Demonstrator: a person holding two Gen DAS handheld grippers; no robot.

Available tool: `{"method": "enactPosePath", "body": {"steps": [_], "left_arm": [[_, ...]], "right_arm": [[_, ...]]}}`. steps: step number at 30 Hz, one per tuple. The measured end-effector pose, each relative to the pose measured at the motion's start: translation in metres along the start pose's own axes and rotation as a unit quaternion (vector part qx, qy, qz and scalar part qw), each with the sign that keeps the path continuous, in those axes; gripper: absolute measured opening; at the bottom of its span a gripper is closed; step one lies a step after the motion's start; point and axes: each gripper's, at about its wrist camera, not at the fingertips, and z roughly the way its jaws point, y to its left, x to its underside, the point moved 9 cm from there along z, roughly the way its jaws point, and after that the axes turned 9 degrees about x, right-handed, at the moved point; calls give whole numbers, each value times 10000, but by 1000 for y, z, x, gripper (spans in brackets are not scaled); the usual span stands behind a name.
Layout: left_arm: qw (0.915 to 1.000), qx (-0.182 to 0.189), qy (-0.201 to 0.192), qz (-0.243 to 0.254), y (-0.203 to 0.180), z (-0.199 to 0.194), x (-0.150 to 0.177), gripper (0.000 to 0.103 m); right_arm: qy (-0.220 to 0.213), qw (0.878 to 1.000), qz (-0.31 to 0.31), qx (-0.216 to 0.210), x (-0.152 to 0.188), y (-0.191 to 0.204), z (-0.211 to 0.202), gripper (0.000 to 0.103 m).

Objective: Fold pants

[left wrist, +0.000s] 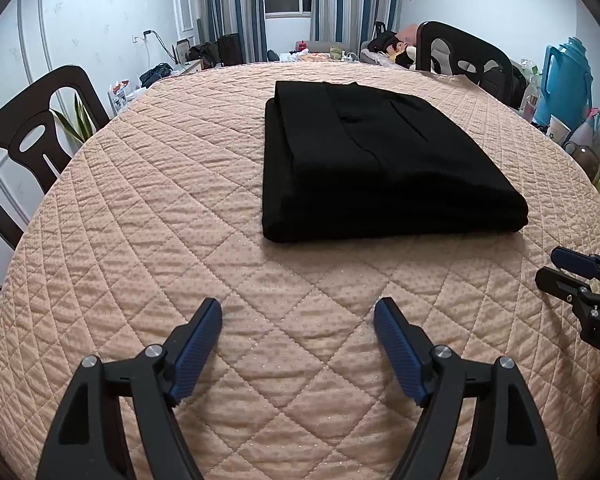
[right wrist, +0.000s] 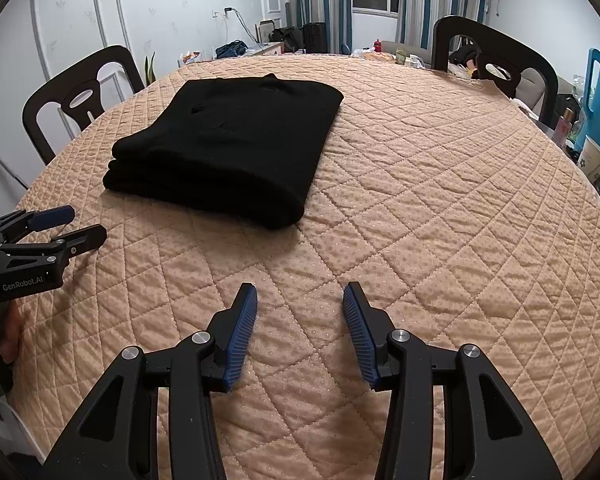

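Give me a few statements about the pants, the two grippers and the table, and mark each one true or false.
1. The black pants lie folded in a stack on the quilted table cover. True.
2. The left gripper is clamped on the pants. False: it is open, with nothing between its fingers.
3. The right gripper is open and empty. True.
4. The pants hang over a chair. False: they rest flat on the cover.

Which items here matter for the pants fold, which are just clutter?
Job:
- black pants, folded in a stack on the quilted table cover
- left gripper, open, empty
- right gripper, open, empty

Lying about:
- dark chairs
- paper cup
- blue jug
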Motion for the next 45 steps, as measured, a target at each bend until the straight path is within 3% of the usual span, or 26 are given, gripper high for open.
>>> {"method": "enactPosePath", "body": {"steps": [45], "left_arm": [[10000, -18, 69, -31, 4, 3, 3, 93]], "right_arm": [[1, 10000, -28, 42, 0, -1, 0, 47]]}}
